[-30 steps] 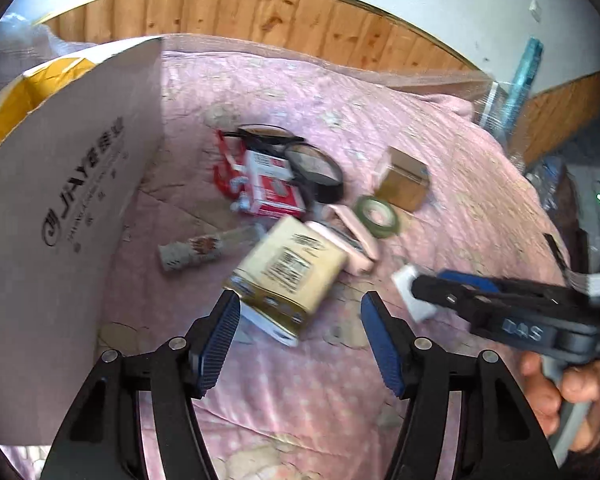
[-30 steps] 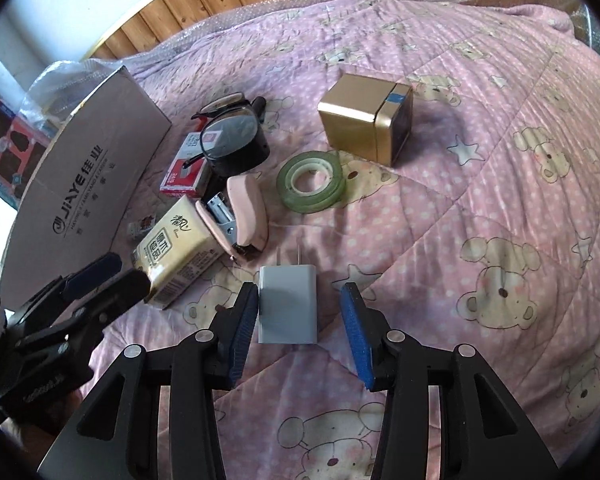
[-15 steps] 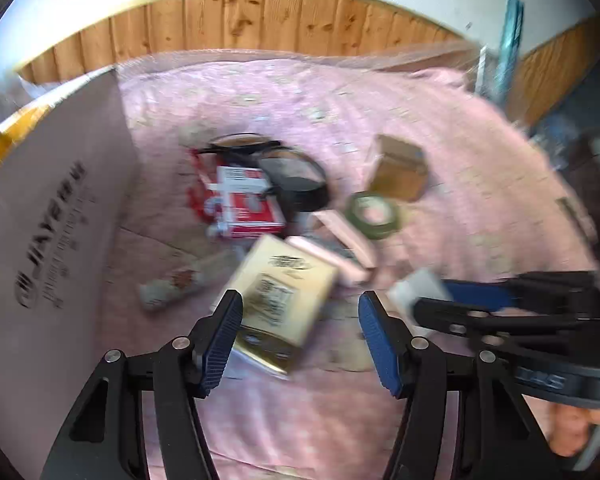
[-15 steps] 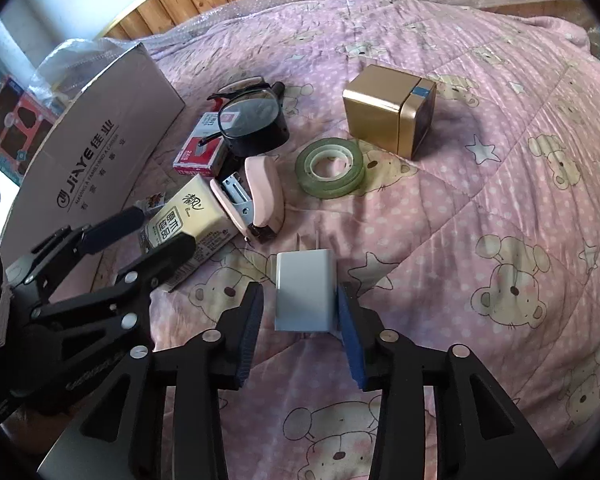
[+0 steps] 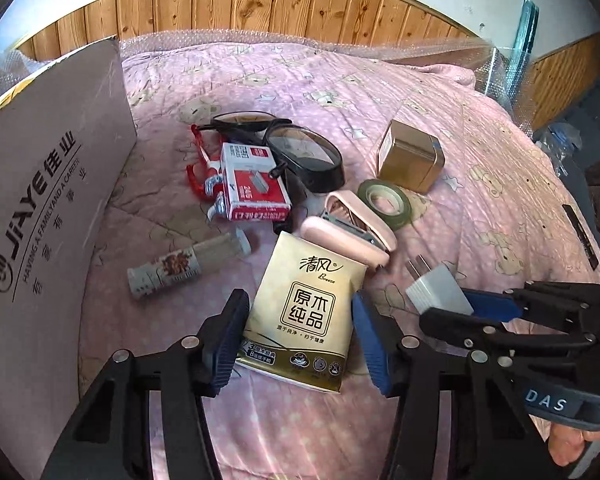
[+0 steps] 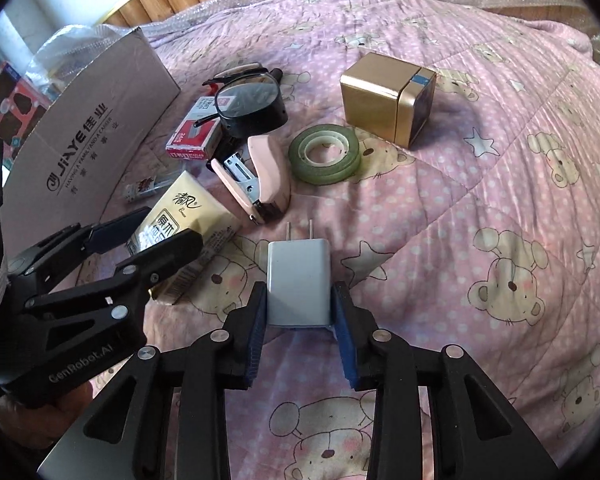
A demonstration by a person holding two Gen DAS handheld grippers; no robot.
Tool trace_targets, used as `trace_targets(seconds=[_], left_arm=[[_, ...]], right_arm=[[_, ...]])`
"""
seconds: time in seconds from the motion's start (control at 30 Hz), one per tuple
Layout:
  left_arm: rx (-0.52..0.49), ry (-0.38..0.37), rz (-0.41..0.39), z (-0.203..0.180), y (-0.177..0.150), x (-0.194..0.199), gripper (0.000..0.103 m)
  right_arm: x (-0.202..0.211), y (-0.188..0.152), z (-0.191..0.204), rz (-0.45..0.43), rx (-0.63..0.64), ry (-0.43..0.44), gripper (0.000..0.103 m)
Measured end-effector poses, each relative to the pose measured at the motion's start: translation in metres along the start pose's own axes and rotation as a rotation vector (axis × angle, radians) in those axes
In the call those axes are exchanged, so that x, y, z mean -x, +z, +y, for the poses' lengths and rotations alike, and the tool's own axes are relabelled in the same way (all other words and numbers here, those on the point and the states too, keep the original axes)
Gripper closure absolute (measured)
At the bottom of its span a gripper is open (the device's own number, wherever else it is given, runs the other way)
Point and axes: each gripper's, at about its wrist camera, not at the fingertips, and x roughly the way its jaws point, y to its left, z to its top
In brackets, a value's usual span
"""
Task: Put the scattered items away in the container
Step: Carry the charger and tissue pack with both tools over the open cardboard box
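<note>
My left gripper (image 5: 300, 340) stands open, one finger on each side of a gold tissue pack (image 5: 304, 304) lying on the pink quilt. My right gripper (image 6: 300, 332) is shut on a white plug charger (image 6: 299, 276), its prongs pointing away from me. The left wrist view shows the charger (image 5: 436, 292) just right of the pack. The cardboard box (image 5: 40, 200) stands at the left. Behind lie a pink stapler (image 5: 352, 232), a green tape roll (image 5: 386, 202), a gold tin (image 5: 410, 160), a red staple box (image 5: 252, 188), glasses on a black case (image 5: 304, 152) and a small tube (image 5: 184, 268).
The quilt (image 6: 500, 200) is bare to the right of the items. A wooden wall panel (image 5: 260, 4) runs behind the bed. Bubble wrap and a glass pane (image 5: 520, 48) stand at the far right edge. A hand (image 5: 568, 448) holds the right gripper.
My right gripper's fingers have closed in on the charger and now press its sides. My left gripper has moved forward, and the tissue pack now lies between its fingers.
</note>
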Motion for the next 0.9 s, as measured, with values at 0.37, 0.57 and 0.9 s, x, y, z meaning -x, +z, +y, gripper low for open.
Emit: trace_targets(seconds=[0.37,0.57,0.9], left_arm=[[-0.049,0.043,0.01,-0.011,-0.007,-0.009,0.05],[0.02,0.026,-0.001,-0.002,-0.006,0.003,0.05],[0.047,0.044,-0.042,-0.005,-0.004,0.045,0.05]], right_arm=[[0.001,0.005,-0.002,-0.001,0.014,0.015,0.07],[0.012,0.003,0.003,-0.022,0.03,0.042,0.07],[0.04,-0.002,0.016,-0.074,0.072,0.044,0.07]])
